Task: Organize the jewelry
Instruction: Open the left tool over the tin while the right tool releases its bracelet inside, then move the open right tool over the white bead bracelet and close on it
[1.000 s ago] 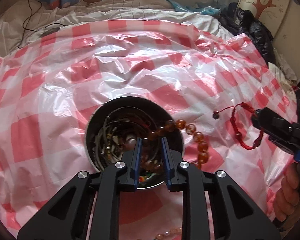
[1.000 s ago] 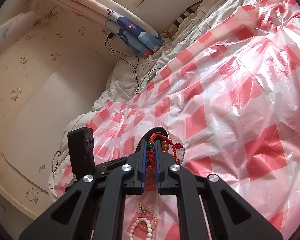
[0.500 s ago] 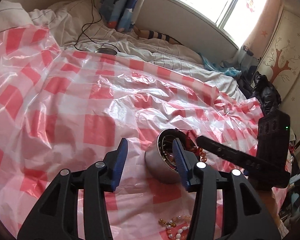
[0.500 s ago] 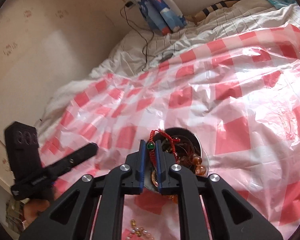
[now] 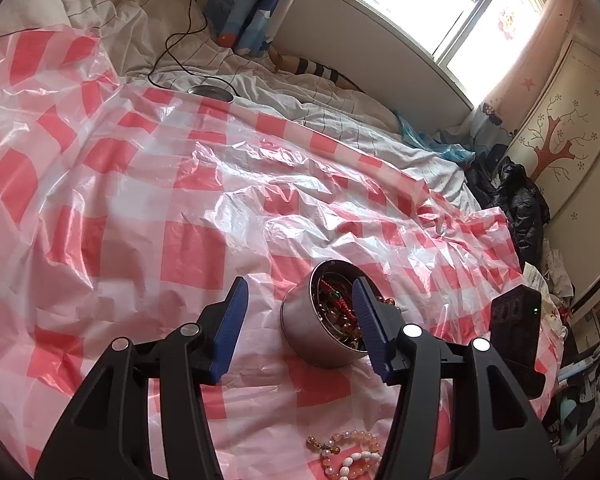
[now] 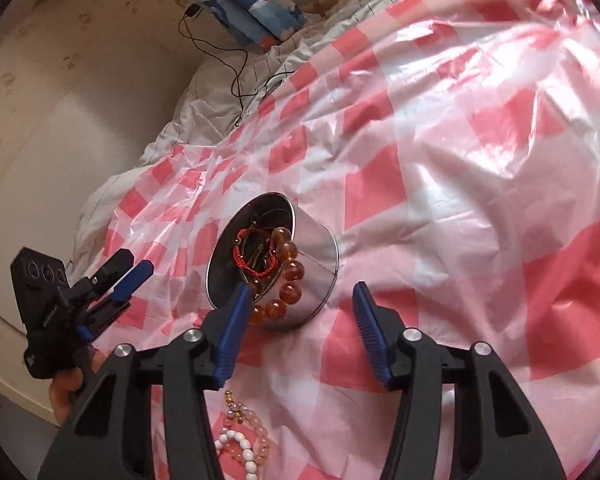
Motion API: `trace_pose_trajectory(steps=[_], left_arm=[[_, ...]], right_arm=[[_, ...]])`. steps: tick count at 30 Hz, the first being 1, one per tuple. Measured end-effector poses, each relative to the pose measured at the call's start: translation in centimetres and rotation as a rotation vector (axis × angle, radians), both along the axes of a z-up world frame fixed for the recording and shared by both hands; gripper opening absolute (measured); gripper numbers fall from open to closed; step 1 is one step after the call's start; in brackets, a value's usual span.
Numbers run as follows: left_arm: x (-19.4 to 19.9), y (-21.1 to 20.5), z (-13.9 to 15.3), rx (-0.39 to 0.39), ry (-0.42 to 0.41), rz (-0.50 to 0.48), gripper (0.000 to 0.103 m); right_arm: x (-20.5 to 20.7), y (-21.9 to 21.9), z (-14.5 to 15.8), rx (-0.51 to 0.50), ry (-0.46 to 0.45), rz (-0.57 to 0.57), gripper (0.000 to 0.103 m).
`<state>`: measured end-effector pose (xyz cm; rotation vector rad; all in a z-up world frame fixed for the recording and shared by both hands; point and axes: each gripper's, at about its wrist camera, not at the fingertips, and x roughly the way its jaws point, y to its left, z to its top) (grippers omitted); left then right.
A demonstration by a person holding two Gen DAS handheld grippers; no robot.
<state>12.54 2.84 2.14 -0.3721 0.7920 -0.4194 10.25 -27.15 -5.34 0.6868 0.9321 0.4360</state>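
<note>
A round metal tin (image 5: 309,332) (image 6: 316,252) sits on the red-and-white checked plastic sheet, full of jewelry. A red cord bracelet (image 6: 252,254) (image 5: 342,303) lies inside it. An amber bead bracelet (image 6: 286,276) hangs over its rim. My left gripper (image 5: 300,320) is open and empty, just in front of the tin; it also shows in the right wrist view (image 6: 128,280). My right gripper (image 6: 298,320) is open and empty, close above the tin. Pink and white bead bracelets (image 5: 350,454) (image 6: 242,440) lie on the sheet near me.
The checked sheet (image 5: 180,220) covers a rumpled bed. A black cable (image 5: 172,48) and a small round device (image 5: 211,92) lie on white bedding at the back. Dark clothes (image 5: 516,204) are piled at the right. A wall (image 6: 60,100) runs along the left.
My right gripper opened and let the red cord bracelet drop into the tin. My left gripper opened earlier, pulled back from the tin and stays open.
</note>
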Motion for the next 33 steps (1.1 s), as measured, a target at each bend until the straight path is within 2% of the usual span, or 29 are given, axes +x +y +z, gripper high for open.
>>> trace_pose_trajectory(steps=[1, 2, 3, 4, 11, 14, 19, 20, 21, 22, 24, 29, 30, 33], left_arm=[[0.0, 0.1, 0.0, -0.004, 0.000, 0.002, 0.051], [0.1, 0.2, 0.1, -0.009, 0.000, 0.003, 0.052], [0.1, 0.3, 0.1, -0.014, 0.001, 0.004, 0.052], [0.2, 0.3, 0.1, -0.017, 0.000, 0.004, 0.052], [0.2, 0.7, 0.3, -0.038, -0.001, 0.013, 0.053], [0.2, 0.8, 0.3, -0.042, 0.004, 0.014, 0.053], [0.3, 1.0, 0.4, -0.047, 0.001, 0.016, 0.054], [0.3, 1.1, 0.4, -0.049, 0.000, 0.017, 0.054], [0.3, 1.2, 0.5, -0.052, -0.002, 0.017, 0.054], [0.2, 1.3, 0.5, -0.055, -0.003, 0.018, 0.054], [0.3, 1.4, 0.6, -0.061, -0.004, 0.018, 0.055], [0.1, 0.8, 0.6, -0.044, 0.003, -0.004, 0.056], [-0.1, 0.5, 0.5, -0.021, 0.001, -0.011, 0.056], [-1.1, -1.5, 0.5, 0.122, -0.031, -0.026, 0.057]], right_arm=[[0.1, -0.1, -0.3, 0.035, 0.000, 0.010, 0.031], [0.2, -0.1, -0.4, 0.067, -0.001, 0.023, 0.026], [0.3, -0.1, -0.3, 0.087, -0.011, 0.033, 0.015], [0.1, 0.1, 0.1, 0.090, -0.027, 0.042, 0.012], [0.3, 2.4, 4.1, 0.055, -0.159, 0.095, 0.012], [2.1, 4.9, 3.7, 0.001, -0.141, 0.126, 0.012], [4.8, 9.3, 1.9, -0.213, -0.072, 0.192, 0.013], [5.0, 9.6, 2.2, -0.239, -0.064, 0.204, 0.021], [4.9, 9.6, 2.5, -0.248, -0.062, 0.207, 0.040], [4.5, 9.5, 3.2, -0.268, -0.081, 0.196, 0.047], [3.5, 9.1, 4.6, -0.317, -0.121, 0.188, 0.048], [-1.2, 6.3, 7.3, -0.320, -0.187, 0.124, 0.049], [-2.5, 5.9, 7.6, -0.329, -0.205, 0.105, 0.050], [-6.4, 5.5, 8.4, -0.439, -0.269, 0.035, 0.065]])
